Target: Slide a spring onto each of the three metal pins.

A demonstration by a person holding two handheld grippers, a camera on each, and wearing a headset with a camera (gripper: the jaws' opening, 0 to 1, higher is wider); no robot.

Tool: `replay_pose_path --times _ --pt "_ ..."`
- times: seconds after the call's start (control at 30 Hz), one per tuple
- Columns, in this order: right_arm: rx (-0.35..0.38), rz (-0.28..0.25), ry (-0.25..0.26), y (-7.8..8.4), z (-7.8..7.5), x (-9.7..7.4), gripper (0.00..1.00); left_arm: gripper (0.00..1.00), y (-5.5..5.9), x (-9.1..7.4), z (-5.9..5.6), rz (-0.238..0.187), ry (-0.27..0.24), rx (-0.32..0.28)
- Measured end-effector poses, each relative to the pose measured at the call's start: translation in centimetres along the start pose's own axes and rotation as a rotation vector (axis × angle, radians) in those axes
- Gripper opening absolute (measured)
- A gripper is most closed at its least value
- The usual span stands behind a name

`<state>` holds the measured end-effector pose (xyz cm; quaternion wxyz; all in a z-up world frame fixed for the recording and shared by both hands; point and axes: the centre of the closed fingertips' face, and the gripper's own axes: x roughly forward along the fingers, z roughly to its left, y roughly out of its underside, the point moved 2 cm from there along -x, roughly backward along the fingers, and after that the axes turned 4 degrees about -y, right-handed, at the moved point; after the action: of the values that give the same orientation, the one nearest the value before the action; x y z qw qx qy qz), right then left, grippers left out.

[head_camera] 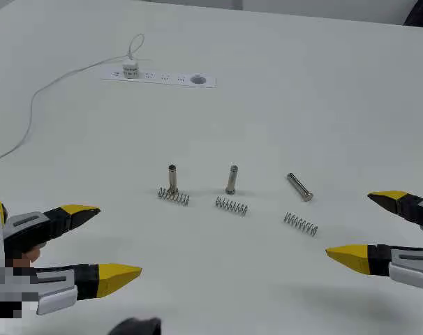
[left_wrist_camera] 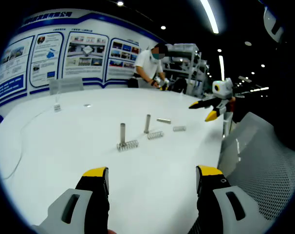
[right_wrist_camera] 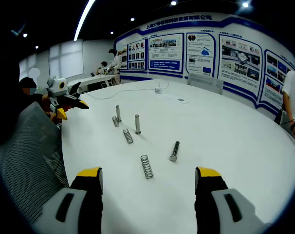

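- White table (head_camera: 302, 125) runs under everything. A power strip (head_camera: 159, 77) lies at its far side, and a thin cable (head_camera: 51, 87) trails from it to the left.
- Blue-trimmed posters (right_wrist_camera: 201, 48) line the wall behind the table in the gripper views.
- Three metal pins sit in a row across the middle of the table. The left pin (head_camera: 172, 179) and the middle pin (head_camera: 232, 179) stand upright with the wider end down. The right pin (head_camera: 299, 187) lies on its side at a slant.
- Three springs lie flat on the table, none on a pin.
- The left spring (head_camera: 174, 196) is just in front of the left pin's foot.
- The middle spring (head_camera: 231, 205) is just in front of the middle pin.
- The right spring (head_camera: 300, 224) is near the right pin but apart from it.
- The left gripper (head_camera: 117, 240) hovers at the near left with its jaws apart and holding nothing, well apart from the pins.
- The right gripper (head_camera: 349, 225) hovers at the near right with its jaws apart and empty, near the right spring.
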<state>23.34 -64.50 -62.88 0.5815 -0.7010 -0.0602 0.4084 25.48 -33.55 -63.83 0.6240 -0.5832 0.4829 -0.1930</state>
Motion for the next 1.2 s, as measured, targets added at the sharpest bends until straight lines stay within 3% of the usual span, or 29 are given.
replay_pose_path --times 0.23,0.67,1.2 --pt "0.004 0.004 0.012 0.26 -0.21 -0.82 0.78 0.74 -0.27 0.36 -0.04 -0.004 0.005 0.005" --pt "0.011 0.007 0.021 0.27 -0.41 -0.81 0.77 0.75 -0.34 0.46 0.49 0.005 0.004 0.012" --pt "0.032 0.016 0.034 0.13 -0.62 -0.87 0.71 0.74 -0.42 0.45 0.07 -0.001 0.006 0.015"
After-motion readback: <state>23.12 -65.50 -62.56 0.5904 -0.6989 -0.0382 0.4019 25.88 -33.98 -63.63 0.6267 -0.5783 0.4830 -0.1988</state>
